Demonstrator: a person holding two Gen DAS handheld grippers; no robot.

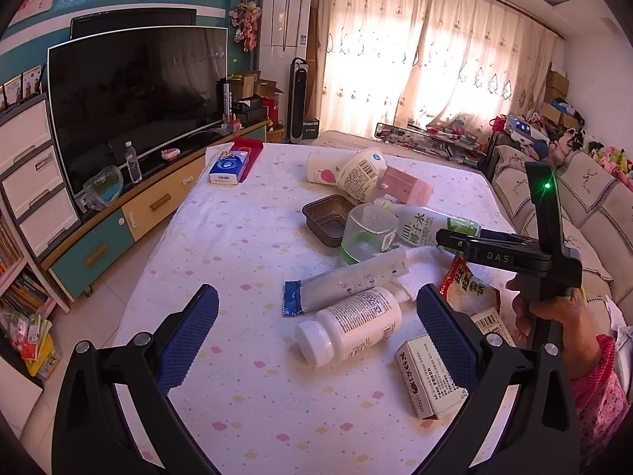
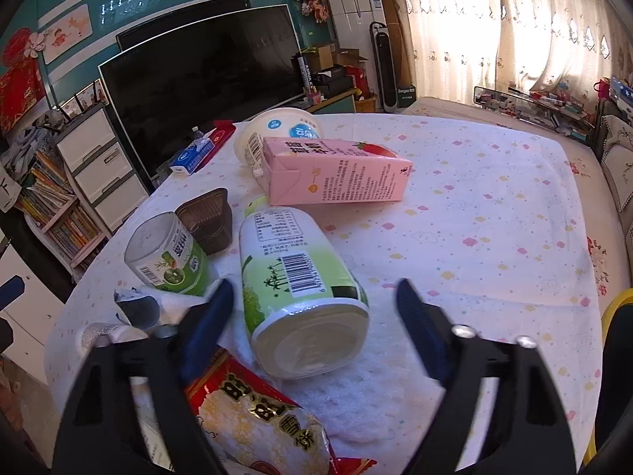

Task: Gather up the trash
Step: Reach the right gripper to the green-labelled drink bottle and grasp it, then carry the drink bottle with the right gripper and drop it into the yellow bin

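Trash lies on a table with a dotted cloth (image 1: pixel 237 237). My left gripper (image 1: pixel 316 308) is open, its blue pads either side of a white pill bottle (image 1: pixel 348 326) lying on its side, with a squeezed tube (image 1: pixel 348 277) just beyond. My right gripper (image 2: pixel 312 301) is open around the base end of a lying green-and-white coconut water bottle (image 2: pixel 292 273); it also shows in the left wrist view (image 1: pixel 467 239). A red snack bag (image 2: pixel 253 411) lies under the right gripper. A pink milk carton (image 2: pixel 336 170), a clear cup (image 2: pixel 170 253) and a brown tray (image 2: pixel 209 217) lie further off.
A white tub (image 2: pixel 277 130) and a blue tissue pack (image 1: pixel 229 166) sit at the table's far side. A small paper box (image 1: pixel 427 376) lies by my left gripper's right finger. A TV (image 1: pixel 134 95) on a low cabinet stands left, a sofa (image 1: pixel 585 206) right.
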